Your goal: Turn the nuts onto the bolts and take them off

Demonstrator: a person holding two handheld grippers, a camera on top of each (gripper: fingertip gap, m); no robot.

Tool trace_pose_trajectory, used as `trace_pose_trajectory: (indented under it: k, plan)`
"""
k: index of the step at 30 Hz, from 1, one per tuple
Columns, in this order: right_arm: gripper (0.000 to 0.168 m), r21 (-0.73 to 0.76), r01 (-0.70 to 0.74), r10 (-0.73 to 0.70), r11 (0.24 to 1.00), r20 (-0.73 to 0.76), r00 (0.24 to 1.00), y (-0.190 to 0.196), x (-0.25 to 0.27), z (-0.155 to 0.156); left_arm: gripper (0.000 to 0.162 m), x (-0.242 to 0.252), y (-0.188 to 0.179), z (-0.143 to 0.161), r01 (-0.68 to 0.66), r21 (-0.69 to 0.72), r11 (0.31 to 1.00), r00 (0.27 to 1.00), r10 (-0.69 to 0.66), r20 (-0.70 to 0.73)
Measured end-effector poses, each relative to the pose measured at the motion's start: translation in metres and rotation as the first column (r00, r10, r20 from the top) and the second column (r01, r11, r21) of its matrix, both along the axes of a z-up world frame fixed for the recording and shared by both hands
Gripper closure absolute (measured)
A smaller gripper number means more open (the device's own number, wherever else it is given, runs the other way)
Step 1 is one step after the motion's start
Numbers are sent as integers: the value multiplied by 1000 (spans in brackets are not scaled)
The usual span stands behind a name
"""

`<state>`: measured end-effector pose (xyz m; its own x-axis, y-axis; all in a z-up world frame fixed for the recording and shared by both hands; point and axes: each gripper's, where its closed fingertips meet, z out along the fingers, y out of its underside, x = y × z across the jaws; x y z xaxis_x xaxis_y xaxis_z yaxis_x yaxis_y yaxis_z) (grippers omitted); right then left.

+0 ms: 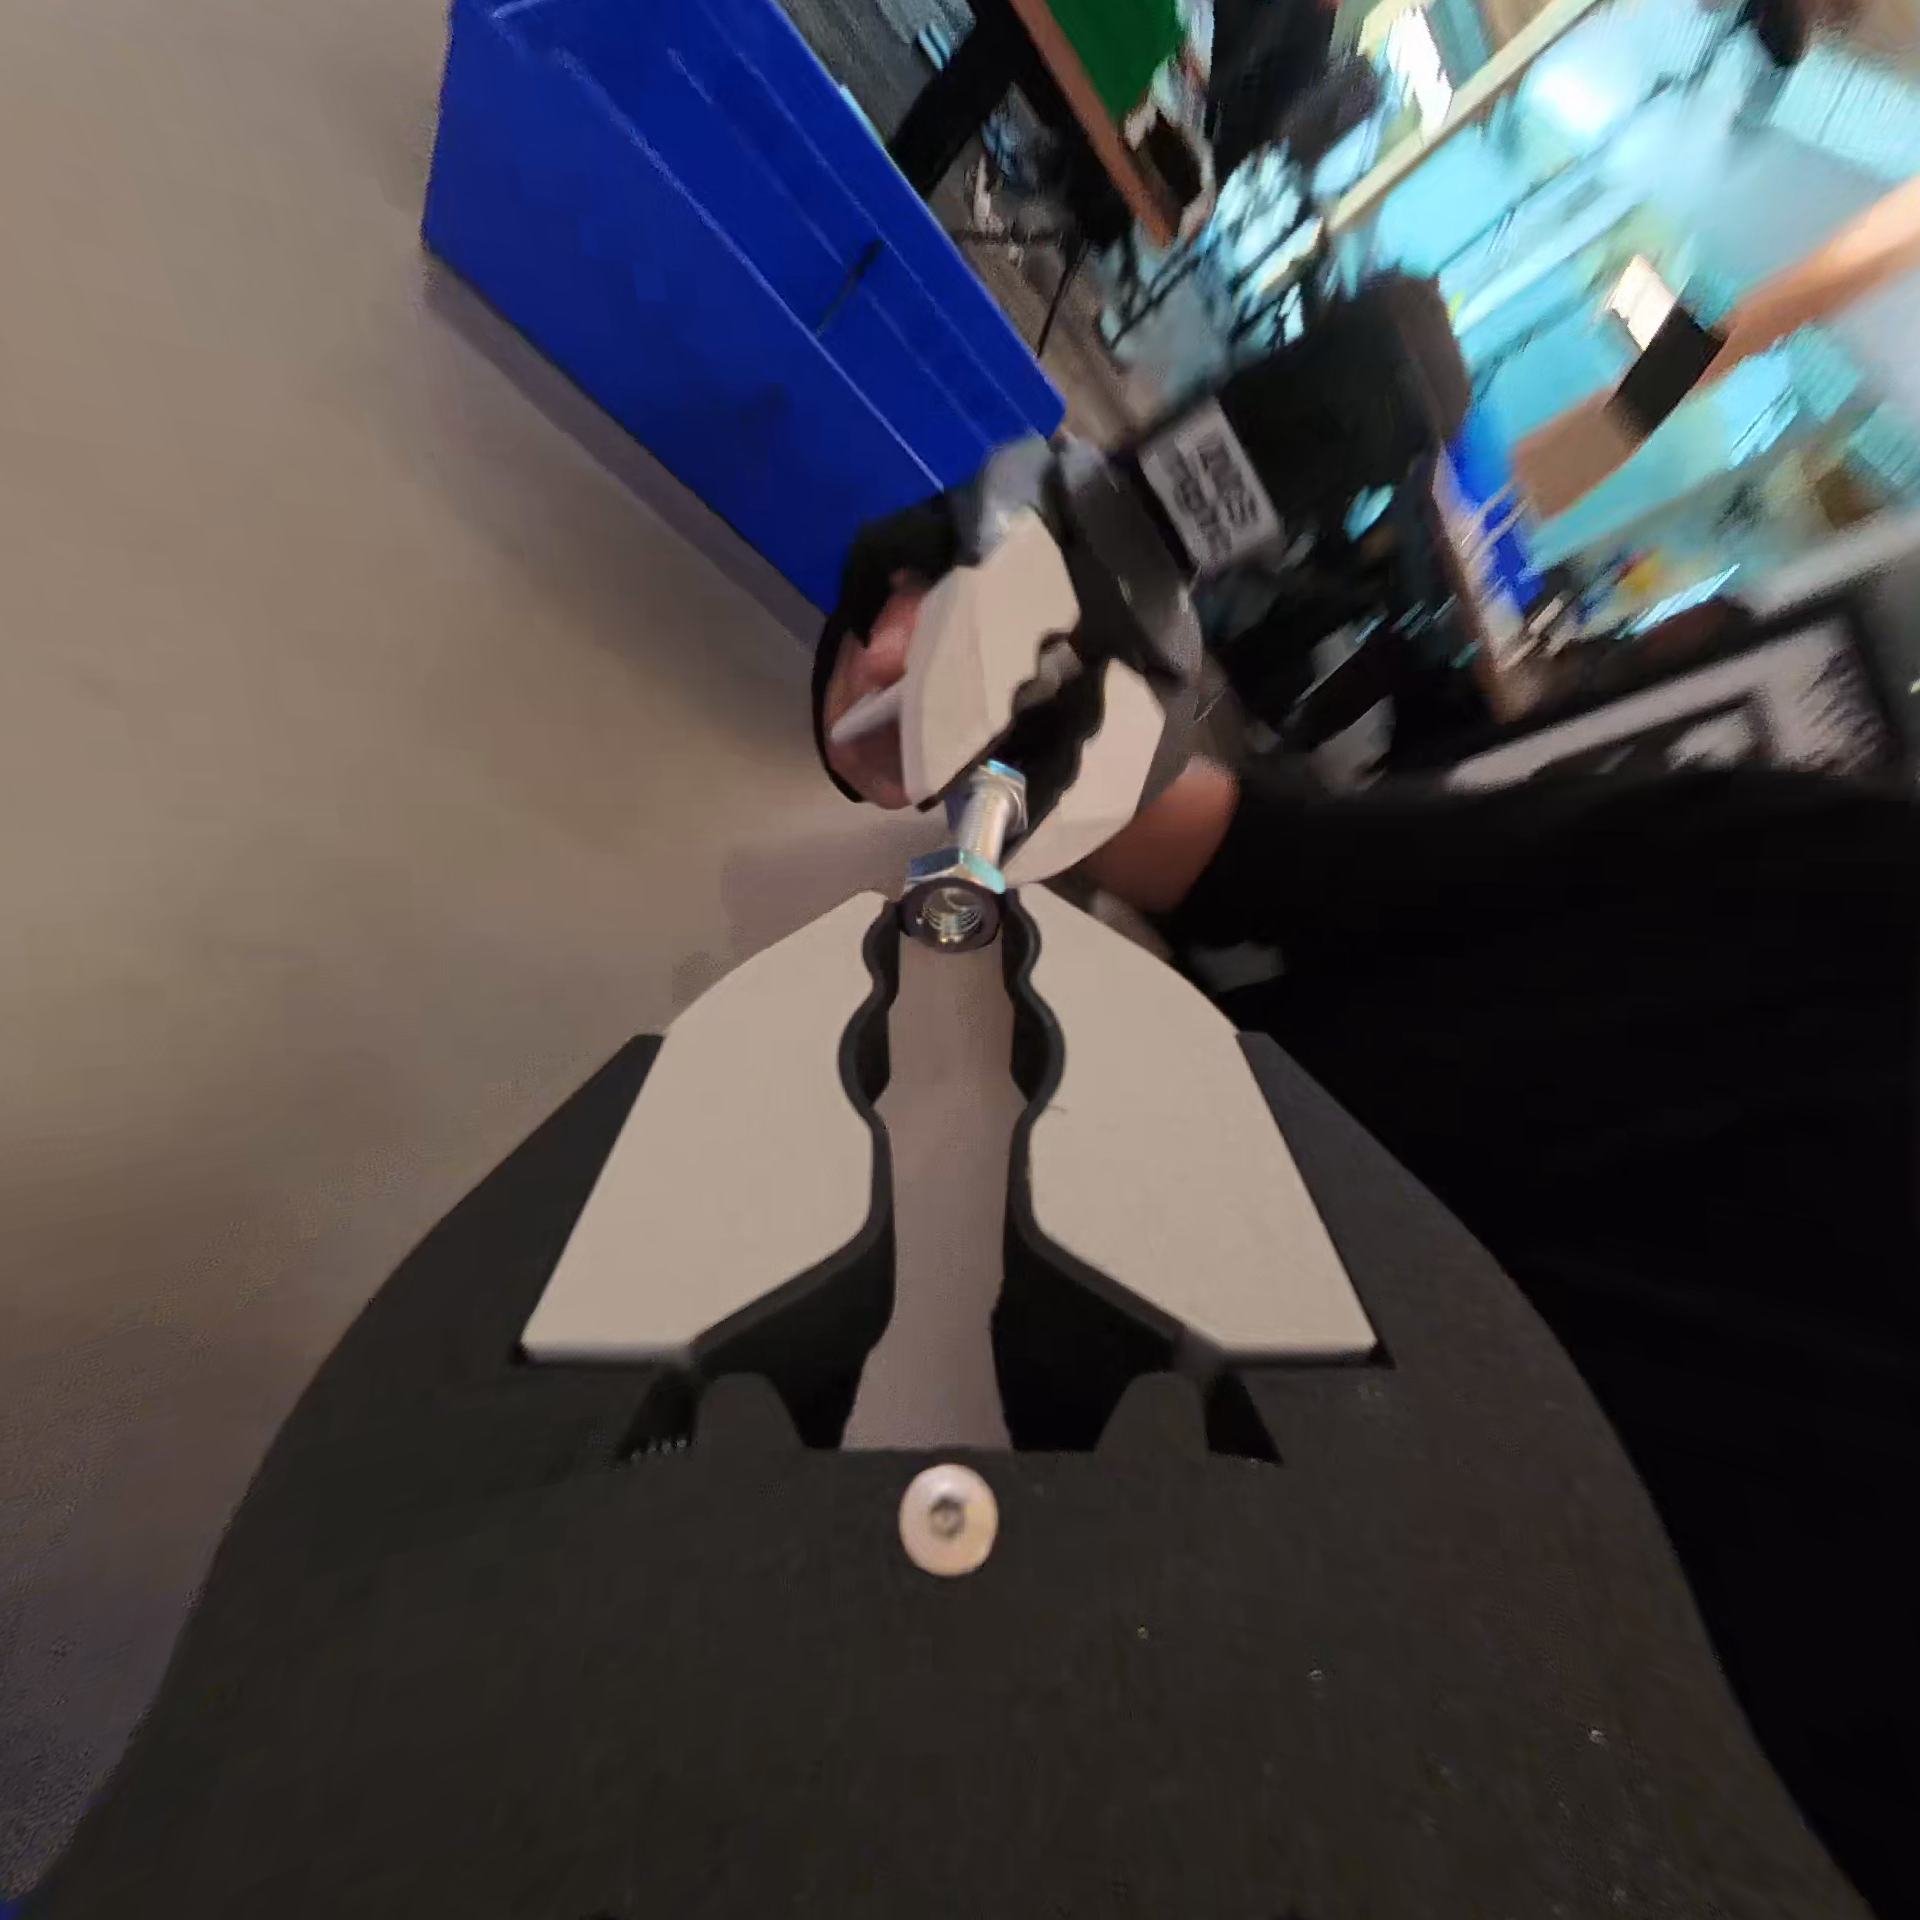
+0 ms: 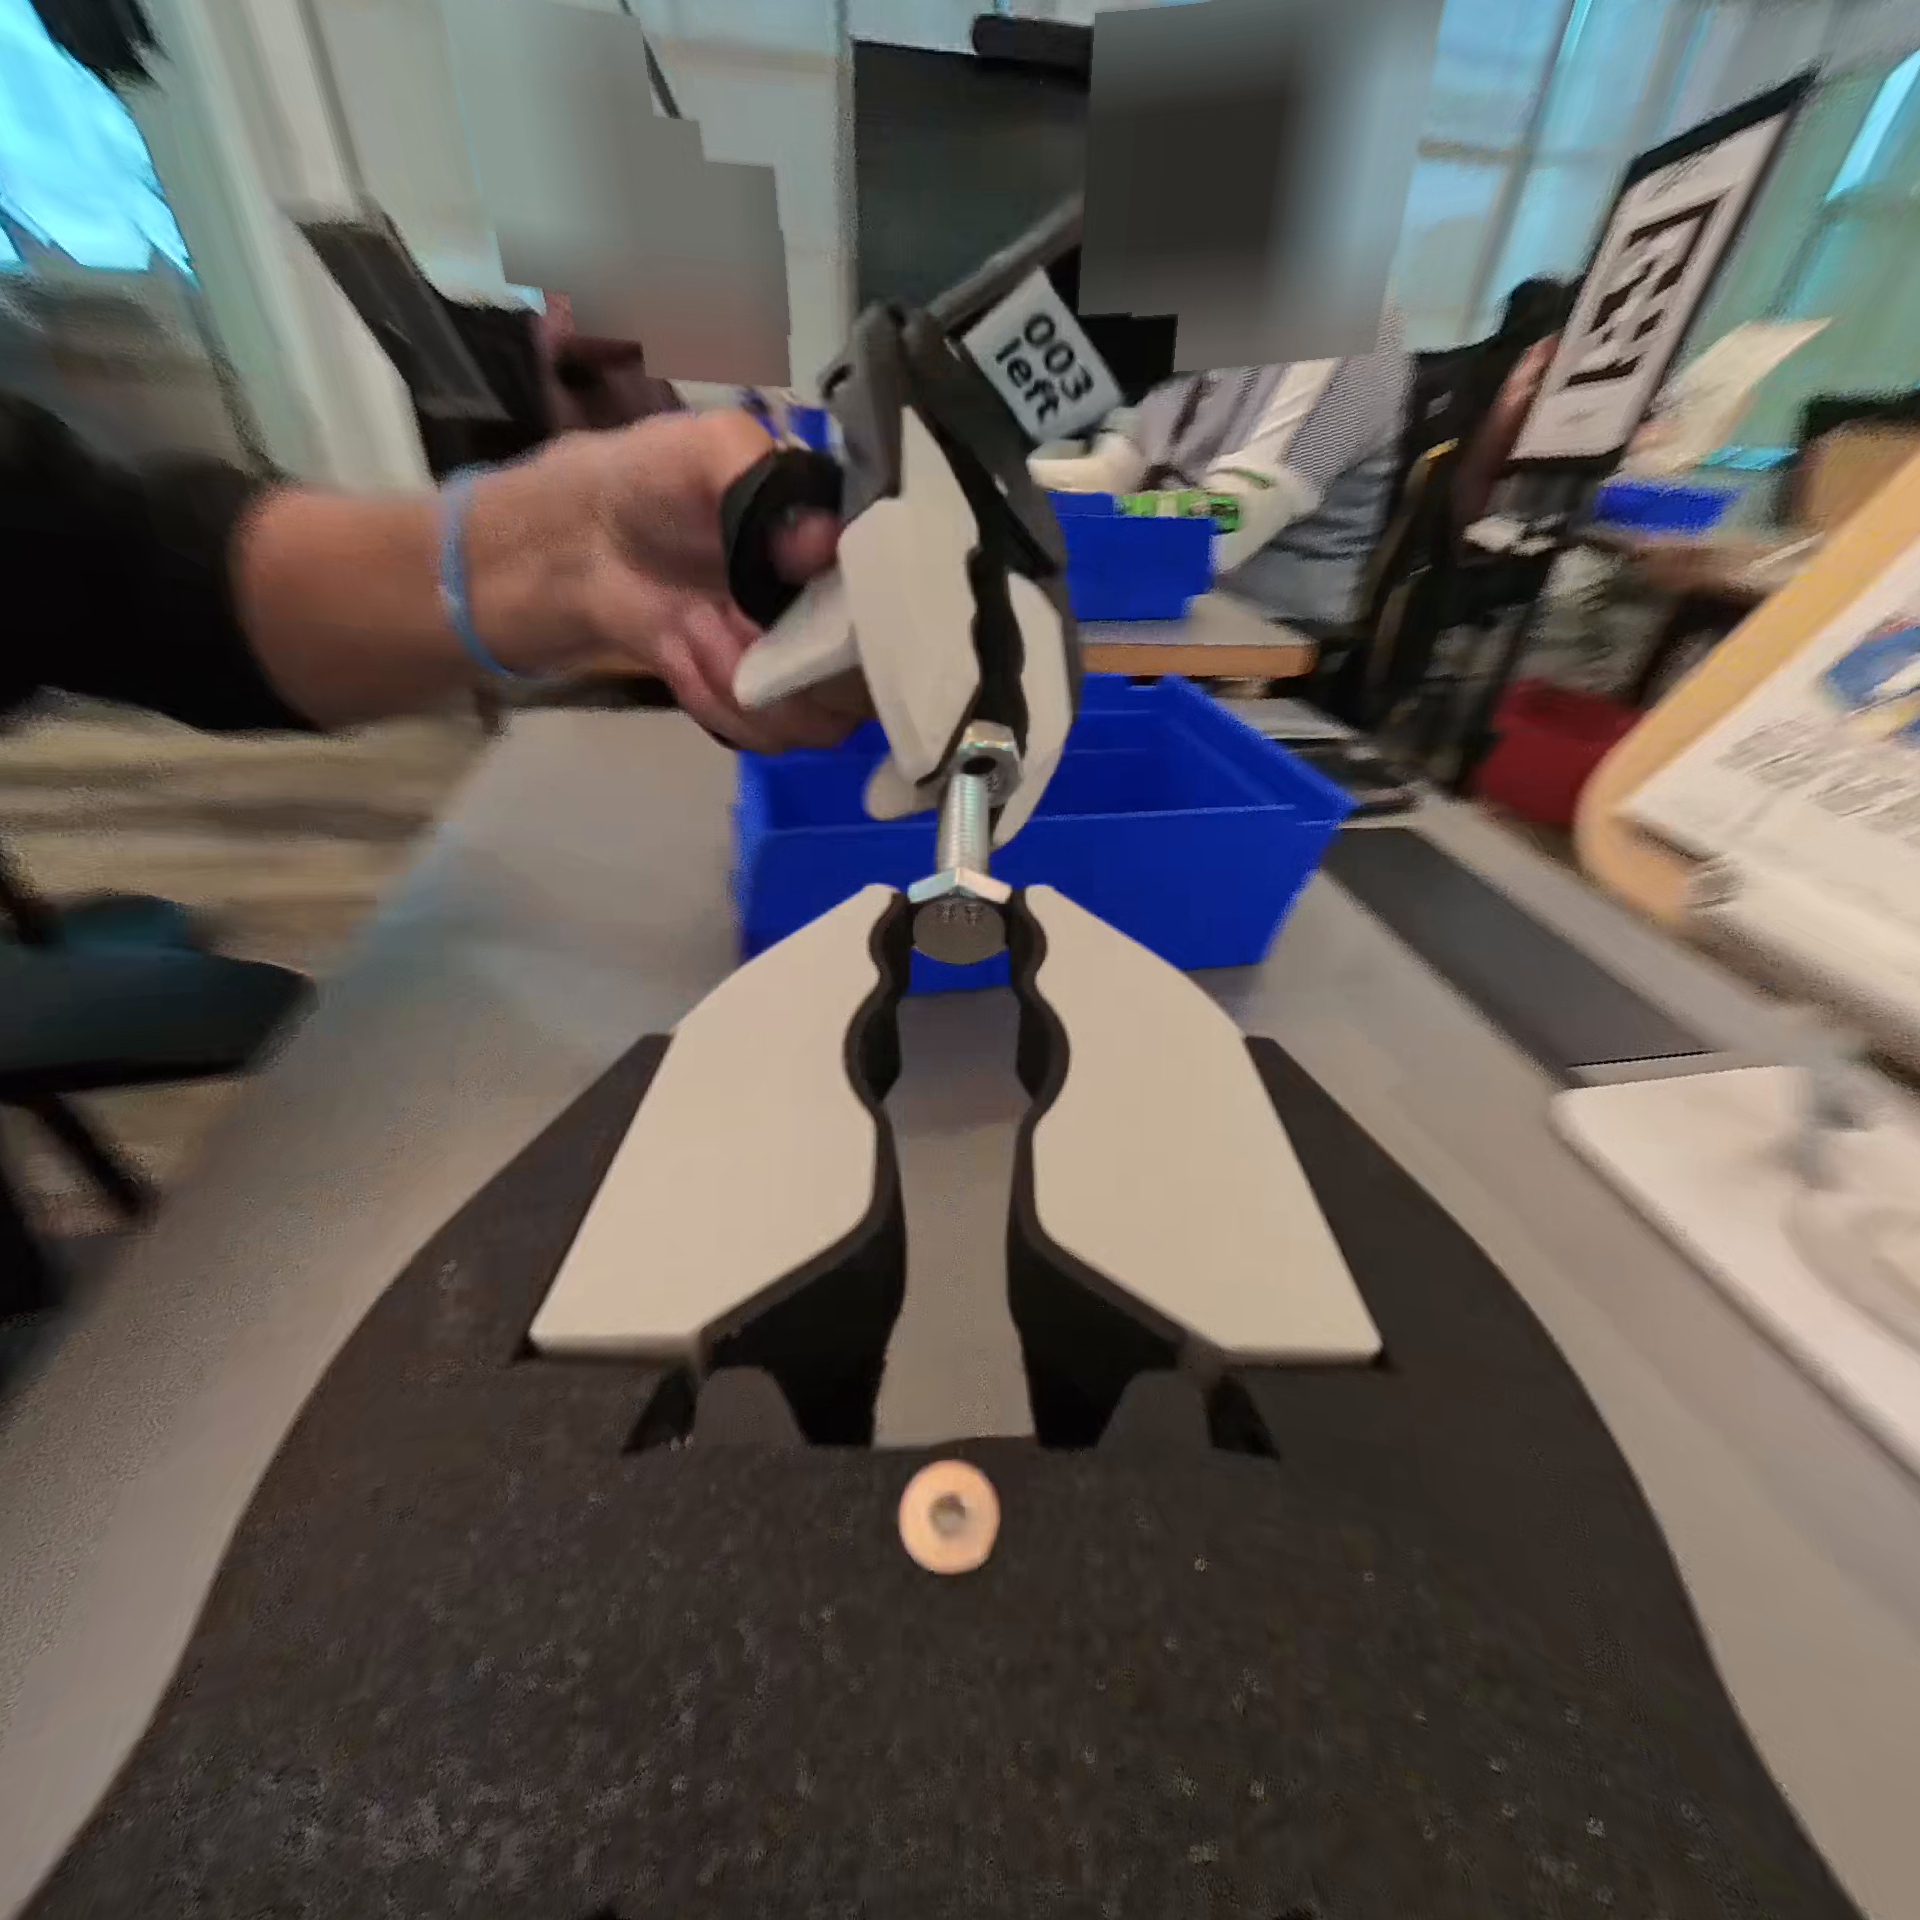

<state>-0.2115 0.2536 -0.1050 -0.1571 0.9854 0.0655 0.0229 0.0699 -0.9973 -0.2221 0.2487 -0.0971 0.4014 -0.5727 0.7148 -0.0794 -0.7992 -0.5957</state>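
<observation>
Two grippers meet above the table (image 1: 260, 727) near a blue bin (image 2: 1143, 862): the left gripper (image 1: 951, 914) pinches the nut (image 1: 951, 902), the right gripper (image 2: 958, 925) clamps the bolt (image 2: 961, 831) by its head, threaded into that nut.

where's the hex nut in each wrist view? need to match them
Left wrist view: the silver hex nut sits centre frame, clamped at the left tool tips, its threaded hole facing the camera.
Right wrist view: the nut is above centre, held by the far tool on the silver threaded bolt.
Shared landmark: the blue plastic bin.
</observation>
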Motion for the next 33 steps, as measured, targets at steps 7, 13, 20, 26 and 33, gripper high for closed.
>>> trace_pose_trajectory:
  k: [7,13,20,26,33]
  plan:
    - [151,212,108,-112,971,3,994,-2,-3,3,144,-10,5,-8,-44,-212,976,987,75,144]
    - [151,-16,10,-10,1000,18,1000,4,2,5,144,-20,12,14,-129,-30,991,976,132,174]
    - [151,-258,144,-117,955,119,986,47,11,6,144,-39,30,-31,-601,416,682,741,671,-31]
    - [151,-113,269,-224,956,307,925,44,29,13,144,-32,12,-60,-586,604,541,633,770,-77]
    - [150,89,456,-428,886,536,727,107,158,40,144,-31,2,-62,-546,618,565,674,735,-76]
